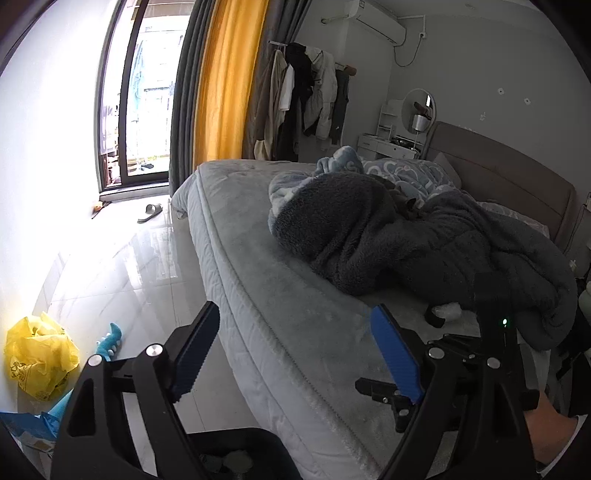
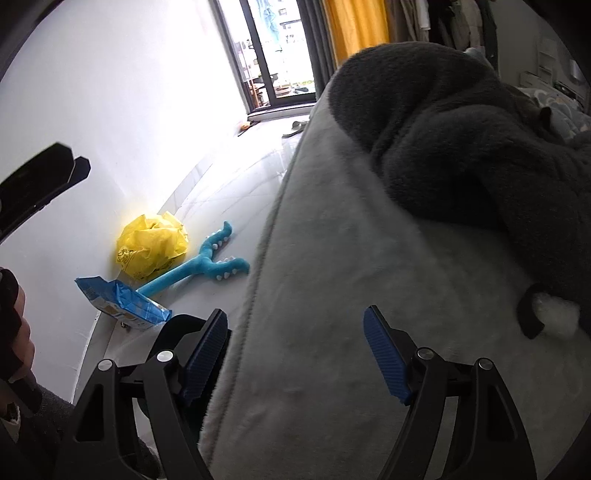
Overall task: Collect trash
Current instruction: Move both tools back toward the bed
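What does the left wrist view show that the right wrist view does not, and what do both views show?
Only the left wrist view shows the air conditioner, the round mirror and the headboard. Only the right wrist view shows the whole blue packet on the floor. Both share the yellow bag, the blue toy, the bed, the dark blanket and open, empty tongs: left tongs, right tongs.

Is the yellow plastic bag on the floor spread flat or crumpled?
Crumpled. The yellow plastic bag sits bunched into a creased, puffy lump on the floor by the white wall, not laid flat.
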Action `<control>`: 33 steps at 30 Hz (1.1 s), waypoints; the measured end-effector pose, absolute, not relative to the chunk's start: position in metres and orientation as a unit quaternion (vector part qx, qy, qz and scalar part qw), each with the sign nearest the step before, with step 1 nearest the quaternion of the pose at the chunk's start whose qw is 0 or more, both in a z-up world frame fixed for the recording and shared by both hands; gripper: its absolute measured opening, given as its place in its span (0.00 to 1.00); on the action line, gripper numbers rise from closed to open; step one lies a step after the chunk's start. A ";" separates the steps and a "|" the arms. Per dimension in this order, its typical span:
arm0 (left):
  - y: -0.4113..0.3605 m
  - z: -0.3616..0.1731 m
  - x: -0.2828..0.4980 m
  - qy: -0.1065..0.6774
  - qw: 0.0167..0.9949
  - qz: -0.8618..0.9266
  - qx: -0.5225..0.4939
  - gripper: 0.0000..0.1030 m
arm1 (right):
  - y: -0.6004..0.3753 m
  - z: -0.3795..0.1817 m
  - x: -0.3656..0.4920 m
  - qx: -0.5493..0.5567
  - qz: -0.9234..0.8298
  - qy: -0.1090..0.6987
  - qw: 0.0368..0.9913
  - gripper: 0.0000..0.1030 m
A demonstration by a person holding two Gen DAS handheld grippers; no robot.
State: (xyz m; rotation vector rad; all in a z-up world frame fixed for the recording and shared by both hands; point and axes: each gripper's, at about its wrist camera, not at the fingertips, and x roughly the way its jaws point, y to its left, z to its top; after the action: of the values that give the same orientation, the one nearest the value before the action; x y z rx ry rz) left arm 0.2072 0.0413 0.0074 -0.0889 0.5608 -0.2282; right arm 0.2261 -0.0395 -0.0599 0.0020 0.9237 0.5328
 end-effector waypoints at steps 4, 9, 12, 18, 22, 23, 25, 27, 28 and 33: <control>0.020 -0.003 0.217 0.286 0.949 -0.127 -0.038 0.85 | -0.076 -0.059 0.234 0.024 0.222 0.439 0.870 0.75; -0.008 -0.013 0.228 0.298 0.941 -0.157 -0.034 0.86 | -0.120 -0.057 0.240 0.053 0.185 0.437 0.879 0.75; -0.029 -0.018 0.231 0.298 0.939 -0.172 -0.013 0.87 | -0.147 -0.059 0.244 0.072 0.161 0.439 0.881 0.75; -0.068 -0.033 0.239 0.306 0.930 -0.201 0.012 0.87 | -0.192 -0.064 0.252 0.111 0.126 0.439 0.883 0.75; -0.090 -0.048 0.249 0.321 0.922 -0.214 0.023 0.87 | -0.218 -0.072 0.259 0.138 0.106 0.440 0.881 0.75; -0.095 -0.052 0.253 0.327 0.919 -0.216 0.026 0.87 | -0.224 -0.075 0.260 0.147 0.101 0.441 0.880 0.75; -0.106 -0.058 0.258 0.338 0.913 -0.225 0.031 0.87 | -0.235 -0.080 0.262 0.161 0.094 0.443 0.877 0.75; -0.116 -0.065 0.263 0.347 0.907 -0.236 0.035 0.87 | -0.244 -0.080 0.264 0.172 0.088 0.441 0.876 0.75; -0.121 -0.069 0.265 0.351 0.904 -0.241 0.039 0.87 | -0.248 -0.082 0.265 0.179 0.086 0.439 0.876 0.75; -0.141 -0.081 0.272 0.365 0.892 -0.260 0.053 0.87 | -0.267 -0.092 0.275 0.213 0.078 0.435 0.871 0.75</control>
State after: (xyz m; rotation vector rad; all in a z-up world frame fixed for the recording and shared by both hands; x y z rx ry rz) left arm 0.2720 -0.1410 -0.0815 0.1096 0.7574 -0.5399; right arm 0.2753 -0.2666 -0.0917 0.4462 0.9091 0.1633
